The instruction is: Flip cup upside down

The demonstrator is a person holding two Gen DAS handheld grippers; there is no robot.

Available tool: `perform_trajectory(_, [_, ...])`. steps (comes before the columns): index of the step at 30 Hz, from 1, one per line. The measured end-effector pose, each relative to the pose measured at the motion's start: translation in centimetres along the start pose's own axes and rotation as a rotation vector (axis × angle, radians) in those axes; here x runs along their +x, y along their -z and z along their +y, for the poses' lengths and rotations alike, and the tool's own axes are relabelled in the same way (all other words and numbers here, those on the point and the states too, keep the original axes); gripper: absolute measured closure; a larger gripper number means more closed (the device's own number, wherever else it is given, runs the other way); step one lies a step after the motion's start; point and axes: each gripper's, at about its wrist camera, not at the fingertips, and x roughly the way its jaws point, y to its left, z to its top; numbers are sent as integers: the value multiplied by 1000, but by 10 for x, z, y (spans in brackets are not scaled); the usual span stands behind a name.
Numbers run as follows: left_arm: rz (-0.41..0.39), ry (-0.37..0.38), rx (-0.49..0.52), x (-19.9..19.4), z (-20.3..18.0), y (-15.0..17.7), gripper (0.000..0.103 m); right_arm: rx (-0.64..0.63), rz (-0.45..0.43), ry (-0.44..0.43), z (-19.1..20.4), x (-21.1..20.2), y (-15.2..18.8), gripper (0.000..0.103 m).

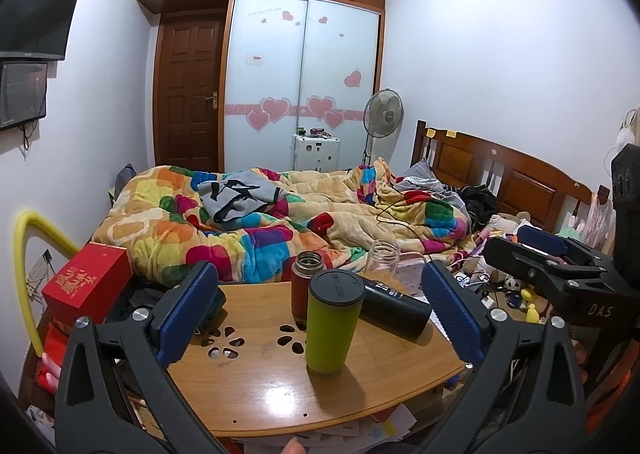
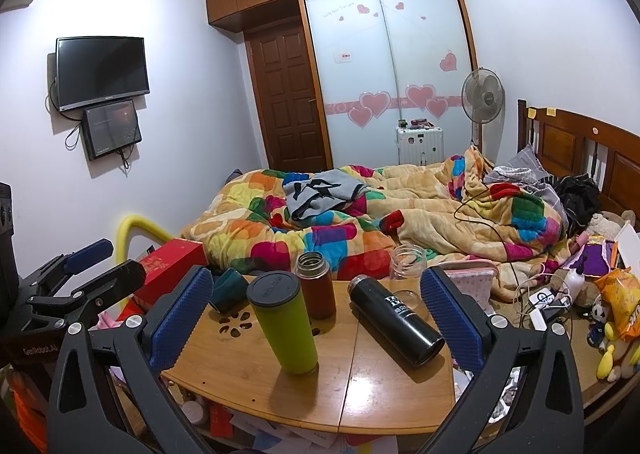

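Note:
A green cup (image 1: 331, 323) with a dark grey end on top stands upright in the middle of the small wooden table (image 1: 256, 394). It also shows in the right wrist view (image 2: 286, 324). My left gripper (image 1: 320, 318) is open, with the green cup between and beyond its blue pads. My right gripper (image 2: 316, 316) is open and empty, back from the cup. The right gripper shows at the right of the left wrist view (image 1: 532, 250). The left gripper shows at the left of the right wrist view (image 2: 100, 262).
A black flask (image 2: 396, 320) lies on its side right of the green cup. A red-brown open bottle (image 2: 316, 284) and a clear jar (image 2: 406, 270) stand behind. A teal cup (image 2: 228, 290) lies at the far left. A red box (image 2: 172, 266) and the bed (image 2: 400, 222) lie beyond.

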Motion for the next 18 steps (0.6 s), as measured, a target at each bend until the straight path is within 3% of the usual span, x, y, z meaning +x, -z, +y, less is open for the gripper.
perform_trajectory(18, [-16,4,-2,-5,5,-2,0,4,4,-5,1,1,-1,0])
